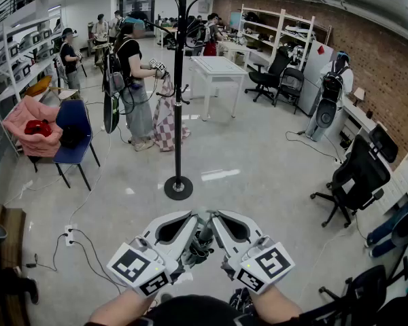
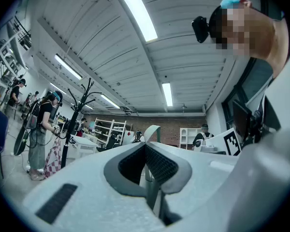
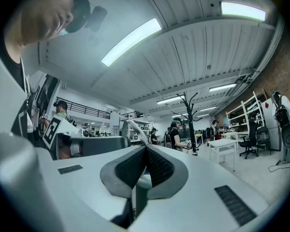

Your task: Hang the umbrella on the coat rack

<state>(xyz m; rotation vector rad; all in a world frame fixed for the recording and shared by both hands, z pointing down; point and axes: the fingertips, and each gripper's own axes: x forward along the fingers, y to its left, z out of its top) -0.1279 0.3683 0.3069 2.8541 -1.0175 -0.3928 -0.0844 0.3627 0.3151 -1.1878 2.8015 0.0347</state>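
Umbrella [image 1: 202, 242], dark crumpled fabric, between left hand-held gripper [image 1: 190, 229] and right one [image 1: 218, 229]

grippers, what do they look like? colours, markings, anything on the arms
The left gripper and right gripper are matching pale grey moulded shells with dark grey, finely textured pads lining the jaws. Each carries a white cube with black square markers at its rear. The forearms behind them are bare, no sleeves in view.
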